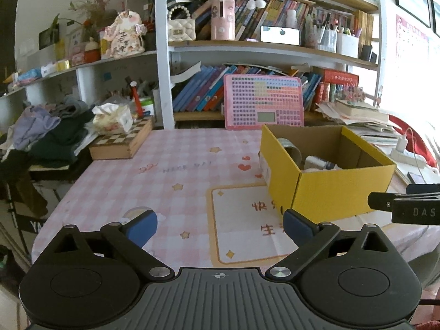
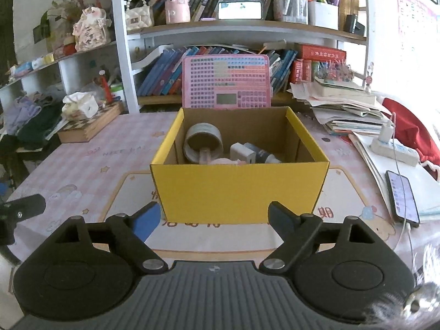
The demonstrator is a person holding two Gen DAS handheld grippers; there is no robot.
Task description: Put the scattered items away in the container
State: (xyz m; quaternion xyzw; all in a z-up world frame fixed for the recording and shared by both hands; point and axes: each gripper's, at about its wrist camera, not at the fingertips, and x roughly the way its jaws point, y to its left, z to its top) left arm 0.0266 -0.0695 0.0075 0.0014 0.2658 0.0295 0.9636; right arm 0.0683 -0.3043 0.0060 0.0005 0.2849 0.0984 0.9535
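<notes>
A yellow cardboard box (image 2: 239, 187) stands open on the pink checked tablecloth (image 2: 90, 165), straight ahead of my right gripper (image 2: 214, 217). Inside it lie a roll of tape (image 2: 203, 143), a white charger (image 2: 243, 152), a dark bottle (image 2: 261, 154) and a pink item (image 2: 222, 161). My right gripper is open and empty just in front of the box. In the left wrist view the box (image 1: 330, 189) is to the right, and my left gripper (image 1: 220, 227) is open and empty over the tablecloth (image 1: 154, 181). The right gripper's tip (image 1: 398, 206) shows at the right edge.
A pink keyboard toy (image 2: 227, 82) leans on the bookshelf behind the box. A chessboard box (image 1: 123, 141) with a tissue box and a clothes pile (image 1: 46, 134) sit at the left. A phone (image 2: 403, 196), power strip (image 2: 394, 151) and paper stacks lie at the right.
</notes>
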